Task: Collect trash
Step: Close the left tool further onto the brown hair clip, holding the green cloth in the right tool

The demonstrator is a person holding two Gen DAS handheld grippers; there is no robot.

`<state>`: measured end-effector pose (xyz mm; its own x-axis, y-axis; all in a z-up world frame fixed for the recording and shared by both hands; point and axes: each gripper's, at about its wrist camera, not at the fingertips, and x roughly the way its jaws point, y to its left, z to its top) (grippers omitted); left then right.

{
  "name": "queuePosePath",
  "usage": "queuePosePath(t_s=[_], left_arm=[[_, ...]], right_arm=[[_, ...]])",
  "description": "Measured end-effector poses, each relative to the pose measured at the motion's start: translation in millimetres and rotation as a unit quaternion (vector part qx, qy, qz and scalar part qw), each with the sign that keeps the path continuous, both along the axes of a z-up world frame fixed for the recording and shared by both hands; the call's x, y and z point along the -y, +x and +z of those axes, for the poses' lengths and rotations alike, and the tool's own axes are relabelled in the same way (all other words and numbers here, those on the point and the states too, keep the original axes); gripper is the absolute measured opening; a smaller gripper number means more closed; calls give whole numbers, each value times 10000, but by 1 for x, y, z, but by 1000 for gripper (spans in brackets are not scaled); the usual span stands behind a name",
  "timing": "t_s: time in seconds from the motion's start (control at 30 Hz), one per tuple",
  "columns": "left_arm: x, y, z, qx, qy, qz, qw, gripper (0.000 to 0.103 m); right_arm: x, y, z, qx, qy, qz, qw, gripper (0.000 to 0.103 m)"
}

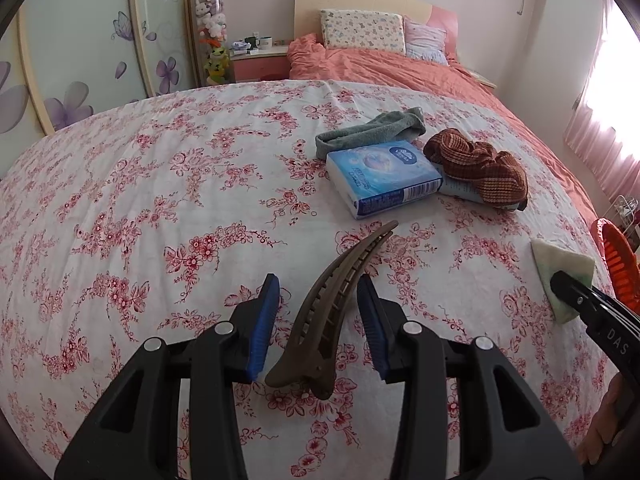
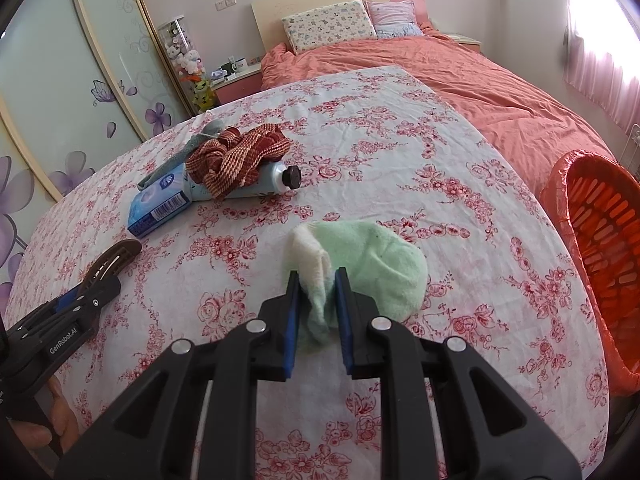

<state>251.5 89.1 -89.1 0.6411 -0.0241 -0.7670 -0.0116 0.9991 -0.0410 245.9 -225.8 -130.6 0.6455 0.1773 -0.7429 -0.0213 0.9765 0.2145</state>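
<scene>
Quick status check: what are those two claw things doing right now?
Left gripper open, straddling brown hair clip. Right gripper pinching green cloth. Orange basket to the right, path clear.

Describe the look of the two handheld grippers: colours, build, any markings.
Both match: the left gripper and right gripper are matte black plastic with triangular cut-outs, silver round pivot pins and ribbed blue pads lining the fingers. Seen from the opposite cameras, one side reads "GenRobot.AI" in white, the other a partly visible "DAS". No cables show.
</scene>
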Motion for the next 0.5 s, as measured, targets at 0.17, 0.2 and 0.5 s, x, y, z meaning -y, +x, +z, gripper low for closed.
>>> queuePosePath(t_s=[0.17,0.2,0.5], left_arm=[[-1,-1,0,7,-55,1,10000,42],[-1,-1,0,11,-75,0,10000,42],[2,-12,1,1,191,-240,9995,22]], right_arm=[[0,0,0,1,19,2,10000,19],[0,0,0,0,34,3,10000,19],[-2,-2,3,89,-146,57,9998,11]])
